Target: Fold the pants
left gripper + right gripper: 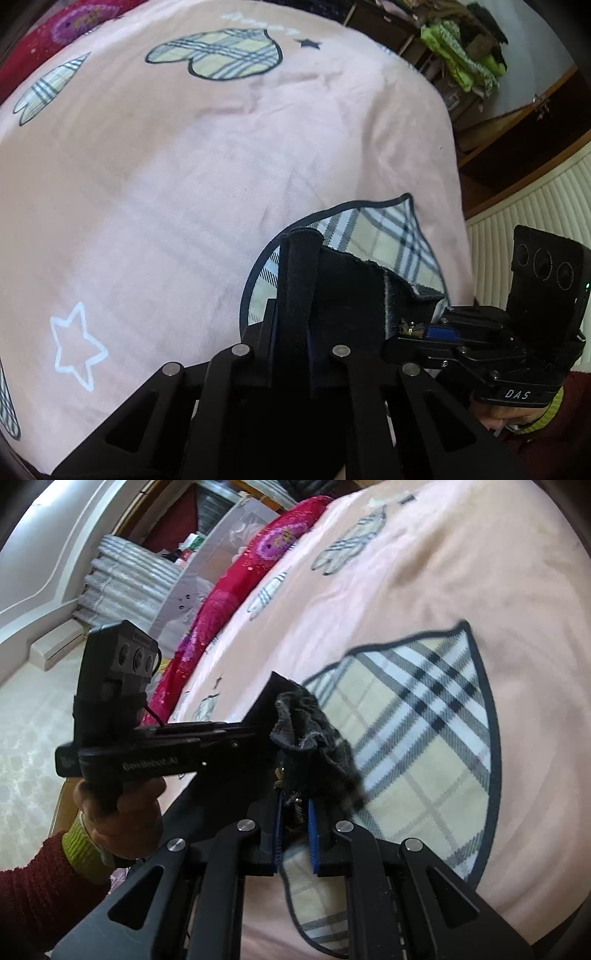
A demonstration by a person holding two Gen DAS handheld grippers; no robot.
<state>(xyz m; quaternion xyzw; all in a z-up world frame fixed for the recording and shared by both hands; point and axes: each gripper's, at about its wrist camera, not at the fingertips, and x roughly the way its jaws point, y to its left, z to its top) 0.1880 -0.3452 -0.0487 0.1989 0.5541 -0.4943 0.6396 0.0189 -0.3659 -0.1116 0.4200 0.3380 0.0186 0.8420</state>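
Observation:
The black pants (343,291) hang bunched between my two grippers, lifted above the pink bed cover (184,177). My left gripper (295,258) is shut on an edge of the pants. My right gripper (295,812) is shut on another part of the dark fabric (317,738), which sticks up from between its blue pads. In the left wrist view the right gripper (443,332) sits just to the right, touching the same bunch of cloth. In the right wrist view the left gripper (273,716) comes in from the left, held by a hand. Most of the pants are hidden below both grippers.
The pink cover (424,590) has plaid heart prints (417,738) and a white star (75,345). A red flowered quilt (236,602) lies along the far edge. A white radiator (532,192) and a shelf with green cloth (461,55) stand beyond the bed.

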